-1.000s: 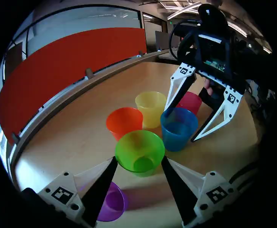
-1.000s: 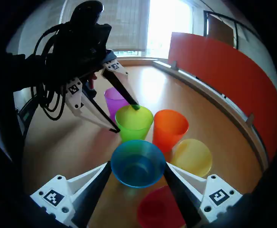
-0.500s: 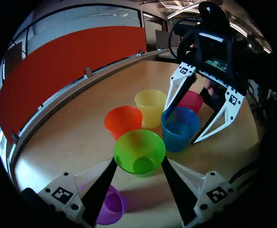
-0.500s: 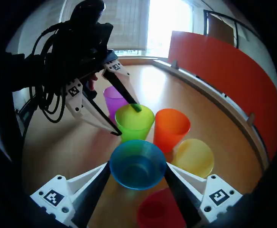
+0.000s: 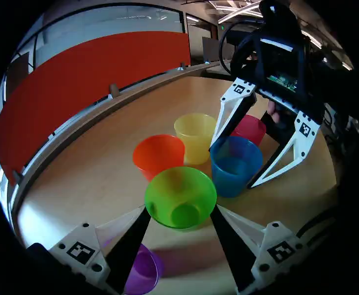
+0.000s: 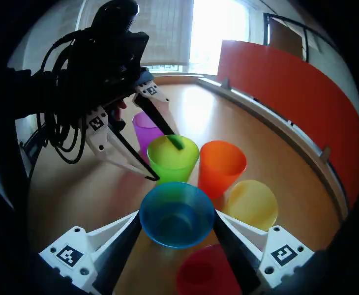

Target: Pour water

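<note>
My left gripper (image 5: 181,210) is shut on a green cup (image 5: 181,196), one finger on each side of its wall. Facing it, my right gripper (image 5: 231,166) holds a blue cup (image 5: 236,164). In the right gripper view the blue cup (image 6: 177,214) sits between my right gripper's (image 6: 177,214) fingers. Beyond it the left gripper (image 6: 167,162) grips the green cup (image 6: 173,157). Both cups are upright and close together. I cannot tell how much water either one holds.
Orange (image 5: 159,155), yellow (image 5: 195,135) and red (image 5: 251,129) cups stand clustered on the wooden table (image 5: 105,182). A purple cup (image 5: 142,273) stands beneath my left gripper. A red partition (image 5: 81,78) runs along the table's far edge. A hand and cables are behind each gripper.
Both held cups look slightly larger and nearer their own cameras, as if raised a little. The left gripper and green cup drifted slightly left in the right gripper view. The other cups stay put.
</note>
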### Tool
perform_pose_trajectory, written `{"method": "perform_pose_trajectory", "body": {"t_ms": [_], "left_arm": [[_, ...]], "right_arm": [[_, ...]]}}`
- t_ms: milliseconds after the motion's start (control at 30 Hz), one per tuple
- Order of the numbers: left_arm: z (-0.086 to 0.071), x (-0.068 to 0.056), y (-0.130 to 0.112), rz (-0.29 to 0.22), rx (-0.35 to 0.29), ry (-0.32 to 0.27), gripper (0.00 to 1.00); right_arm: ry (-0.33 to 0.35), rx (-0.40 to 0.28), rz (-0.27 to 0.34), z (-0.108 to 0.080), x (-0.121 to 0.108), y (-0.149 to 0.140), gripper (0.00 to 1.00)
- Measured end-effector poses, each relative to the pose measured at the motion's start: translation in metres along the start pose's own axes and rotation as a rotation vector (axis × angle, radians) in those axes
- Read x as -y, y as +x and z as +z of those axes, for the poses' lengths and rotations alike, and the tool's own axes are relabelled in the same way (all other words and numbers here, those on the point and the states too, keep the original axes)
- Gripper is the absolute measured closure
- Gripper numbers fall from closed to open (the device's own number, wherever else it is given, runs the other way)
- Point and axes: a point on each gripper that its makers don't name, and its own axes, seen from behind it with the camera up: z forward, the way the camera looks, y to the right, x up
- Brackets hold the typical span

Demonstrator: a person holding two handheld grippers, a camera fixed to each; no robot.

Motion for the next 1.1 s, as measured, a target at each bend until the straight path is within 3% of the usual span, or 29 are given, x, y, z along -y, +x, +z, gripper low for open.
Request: {"method": "perform_pose_trajectory", "body": {"t_ms": [567,1100], "left_arm": [[0.0048,0.0014,-0.0004,-0.013,0.0,0.023,0.16],[-0.0041,0.0,-0.0006,-0.013,-0.015,0.022,0.17]], "right_arm": [[-0.006,0.006,-0.007,0.001,0.0004,-0.0005,0.08],[0.006,0.002,0.007,-0.0009,0.0057,0.001,0.08]]}}
